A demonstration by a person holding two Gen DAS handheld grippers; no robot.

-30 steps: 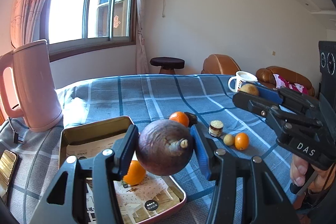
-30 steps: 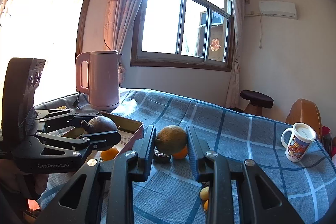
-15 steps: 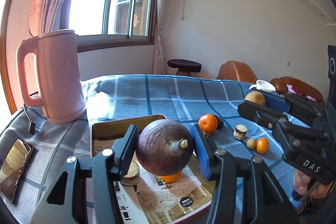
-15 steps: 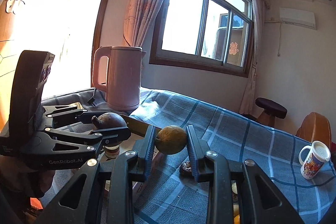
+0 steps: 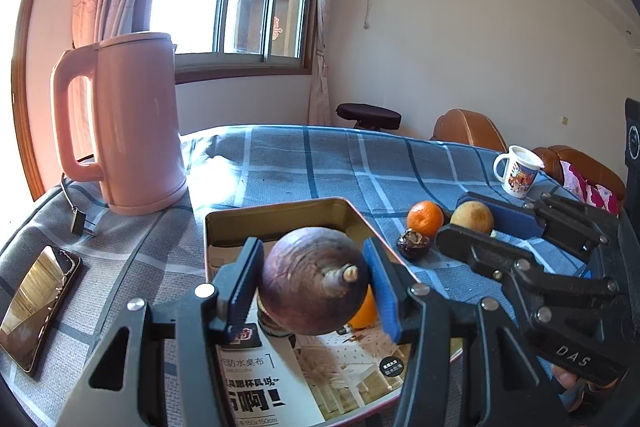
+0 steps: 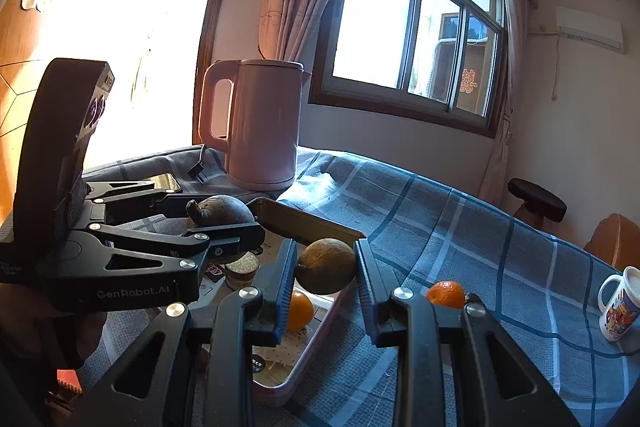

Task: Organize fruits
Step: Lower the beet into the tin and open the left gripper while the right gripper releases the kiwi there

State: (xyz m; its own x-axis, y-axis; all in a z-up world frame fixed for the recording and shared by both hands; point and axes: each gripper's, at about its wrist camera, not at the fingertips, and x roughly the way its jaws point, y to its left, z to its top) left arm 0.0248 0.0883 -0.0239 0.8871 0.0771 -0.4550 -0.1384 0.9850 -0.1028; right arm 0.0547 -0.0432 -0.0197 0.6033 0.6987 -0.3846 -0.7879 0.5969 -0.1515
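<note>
My left gripper [image 5: 314,289] is shut on a large dark purple fruit [image 5: 314,285] with a stub stem, held above the metal tray [image 5: 280,215]. My right gripper [image 6: 325,267] is shut on a brownish-yellow round fruit [image 6: 326,266], hovering over the tray's right rim [image 6: 308,223]. Inside the tray lie an orange [image 6: 300,309], a small round lidded jar [image 6: 241,269] and a printed leaflet [image 5: 280,379]. On the blue checked cloth beside the tray rest another orange [image 5: 425,215] and a dark shrivelled fruit [image 5: 414,243].
A pink kettle [image 5: 128,123] stands at the table's back left with its plug [image 5: 82,223] lying near. A phone [image 5: 36,303] lies at the left edge. A printed mug [image 5: 520,173] stands far right. Brown leather seats [image 5: 468,125] and a stool [image 5: 368,113] lie beyond the table.
Both grippers have swung left with their fruits, from over the loose fruits on the cloth to over the tray. The kettle has come closer in both views.
</note>
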